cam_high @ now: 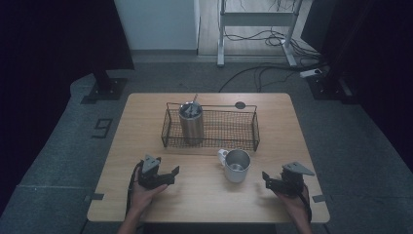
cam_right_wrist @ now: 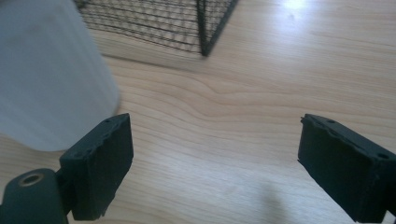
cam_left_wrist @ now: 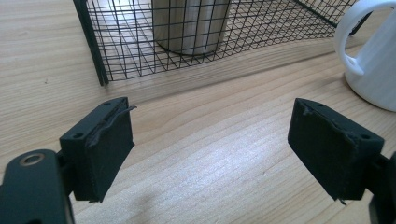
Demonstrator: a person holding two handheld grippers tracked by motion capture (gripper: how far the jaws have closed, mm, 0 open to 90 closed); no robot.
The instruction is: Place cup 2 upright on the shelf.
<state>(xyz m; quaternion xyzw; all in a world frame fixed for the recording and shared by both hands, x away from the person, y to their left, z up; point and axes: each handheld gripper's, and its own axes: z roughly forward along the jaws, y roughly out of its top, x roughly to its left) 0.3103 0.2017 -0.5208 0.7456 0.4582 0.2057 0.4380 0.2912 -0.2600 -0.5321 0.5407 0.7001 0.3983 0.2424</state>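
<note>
A black wire basket (cam_high: 229,129) stands at the middle back of the wooden table (cam_high: 141,126). A steel tumbler (cam_high: 191,122) stands upright in its left end, with a thin stick rising from it. Just in front of the basket sits a white mug (cam_high: 237,165), handle to the left. My left gripper (cam_high: 171,175) rests at the front left, open and holding nothing, its jaws pointing right. In the left gripper view the gripper (cam_left_wrist: 210,149) faces the basket (cam_left_wrist: 121,42), tumbler (cam_left_wrist: 191,23) and mug (cam_left_wrist: 373,70). My right gripper (cam_high: 267,180) is open at the front right; its own view (cam_right_wrist: 215,163) has the mug (cam_right_wrist: 46,74) close on its left.
A small dark round disc (cam_high: 240,105) lies at the table's far edge behind the basket. Bare wood lies between the two grippers and to both sides of the basket. The basket's corner (cam_right_wrist: 203,28) is ahead of the right gripper. Cables and a frame stand on the floor beyond.
</note>
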